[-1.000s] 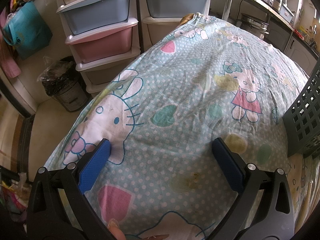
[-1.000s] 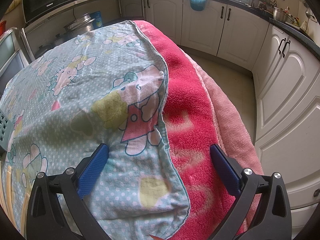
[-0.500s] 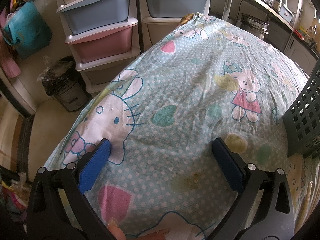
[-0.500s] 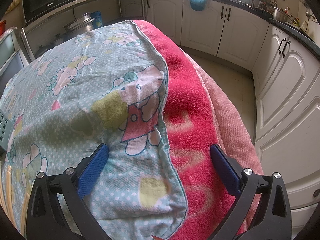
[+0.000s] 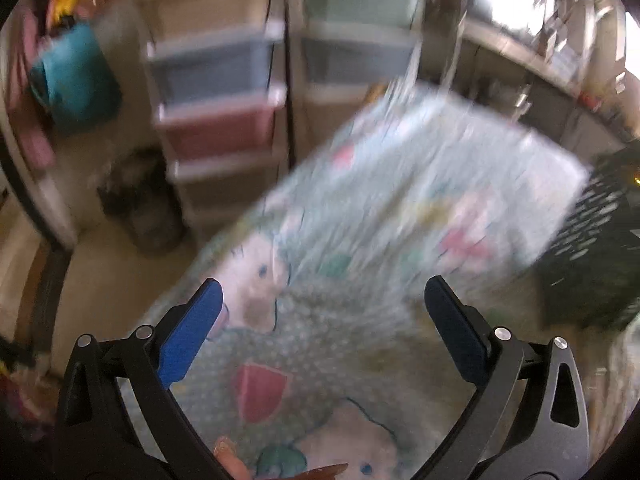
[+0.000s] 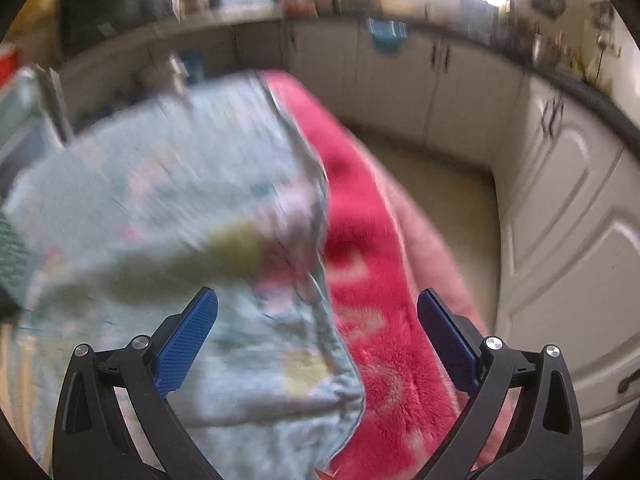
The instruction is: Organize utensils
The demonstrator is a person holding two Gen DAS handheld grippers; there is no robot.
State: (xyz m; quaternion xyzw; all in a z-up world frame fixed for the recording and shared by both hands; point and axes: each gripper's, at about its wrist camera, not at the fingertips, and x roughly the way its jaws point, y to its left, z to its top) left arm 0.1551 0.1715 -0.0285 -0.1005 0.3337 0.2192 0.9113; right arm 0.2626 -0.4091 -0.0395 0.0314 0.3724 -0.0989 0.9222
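Note:
Both views are blurred by motion. My left gripper (image 5: 322, 294) is open above a pale green cartoon-print cloth (image 5: 360, 208) that covers the table, with nothing between its blue pads. A dark slotted basket (image 5: 592, 240) stands at the right edge of the left wrist view. My right gripper (image 6: 318, 302) is open too, over the seam where the same cloth (image 6: 180, 208) overlaps a red fleece blanket (image 6: 360, 240). A sliver of the basket (image 6: 10, 256) shows at the far left of the right wrist view. No utensil can be made out in either view.
Stacked plastic drawers (image 5: 224, 92) and a dark bin (image 5: 140, 204) stand on the floor beyond the table's far left. White kitchen cabinets (image 6: 560, 216) line the right side, with a counter (image 6: 180, 16) full of appliances behind. A fingertip (image 5: 228, 452) shows at the bottom edge.
Both grippers have lifted and pulled back from the cloth, so more of the room shows and the views are smeared. Both stay open and empty.

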